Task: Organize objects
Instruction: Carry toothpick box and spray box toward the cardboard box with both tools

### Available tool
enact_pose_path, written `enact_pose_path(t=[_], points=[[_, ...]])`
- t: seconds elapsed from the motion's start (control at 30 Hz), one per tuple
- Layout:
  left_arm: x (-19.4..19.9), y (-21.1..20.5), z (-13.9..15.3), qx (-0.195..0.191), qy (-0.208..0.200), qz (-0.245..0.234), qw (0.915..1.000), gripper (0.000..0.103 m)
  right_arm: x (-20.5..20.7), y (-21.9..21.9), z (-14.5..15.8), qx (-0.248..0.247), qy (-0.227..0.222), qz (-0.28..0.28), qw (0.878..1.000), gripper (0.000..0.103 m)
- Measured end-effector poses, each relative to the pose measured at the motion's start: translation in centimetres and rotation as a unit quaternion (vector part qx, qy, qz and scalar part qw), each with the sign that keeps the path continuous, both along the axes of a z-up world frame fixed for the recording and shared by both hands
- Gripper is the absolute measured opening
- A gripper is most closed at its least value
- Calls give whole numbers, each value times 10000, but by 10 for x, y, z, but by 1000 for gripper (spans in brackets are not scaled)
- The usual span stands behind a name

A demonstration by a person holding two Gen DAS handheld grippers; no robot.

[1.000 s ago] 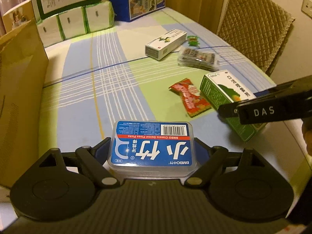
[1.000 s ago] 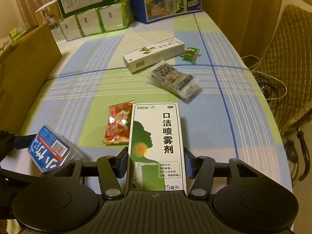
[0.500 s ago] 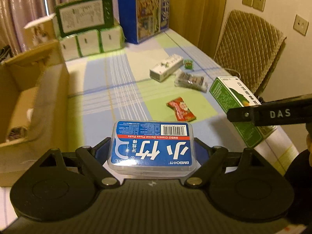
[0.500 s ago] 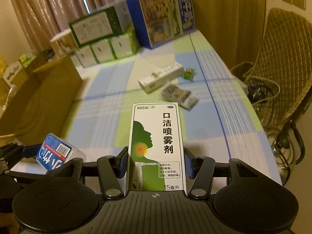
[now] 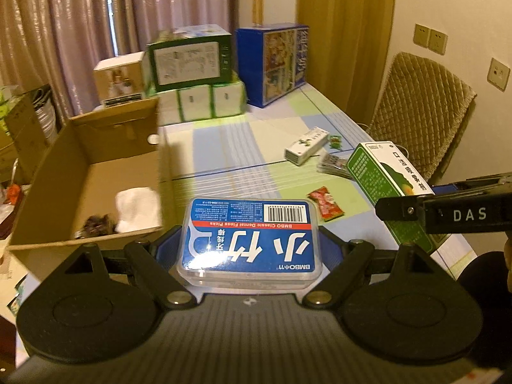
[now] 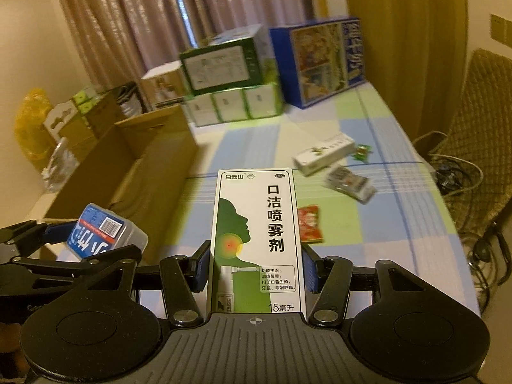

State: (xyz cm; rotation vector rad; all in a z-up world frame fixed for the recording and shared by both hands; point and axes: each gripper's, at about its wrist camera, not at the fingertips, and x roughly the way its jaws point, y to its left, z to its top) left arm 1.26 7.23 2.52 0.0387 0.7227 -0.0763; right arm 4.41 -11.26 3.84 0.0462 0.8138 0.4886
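We hold the floss-pick case [image 5: 249,238] clamped in the left gripper [image 5: 249,249] and the spray carton [image 6: 256,240] in the right gripper [image 6: 256,265], both aloft beside the cardboard box [image 5: 96,172]. Risk: releasing short of its near wall would drop either onto the tabletop [image 5: 224,156].

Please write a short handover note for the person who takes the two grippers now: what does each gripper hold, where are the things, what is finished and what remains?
Left gripper: shut on the dental floss picks case, held in the air beside the open cardboard box.
Right gripper: shut on the green and white throat spray box, also off the table.
Done: the cardboard box already holds a white item and a small dark item.
Left: put both held things away, probably in the box. Still lying on the table: the long white box, the clear packet bundle, the red snack packet, the small green candy.
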Motion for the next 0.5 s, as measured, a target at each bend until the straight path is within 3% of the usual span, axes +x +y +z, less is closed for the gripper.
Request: enact_pose_path(t=[0.5], points=[[-34,73,23,-3,-154,684,9975,83,-20,77,11,-8,-129,821,9965,52]])
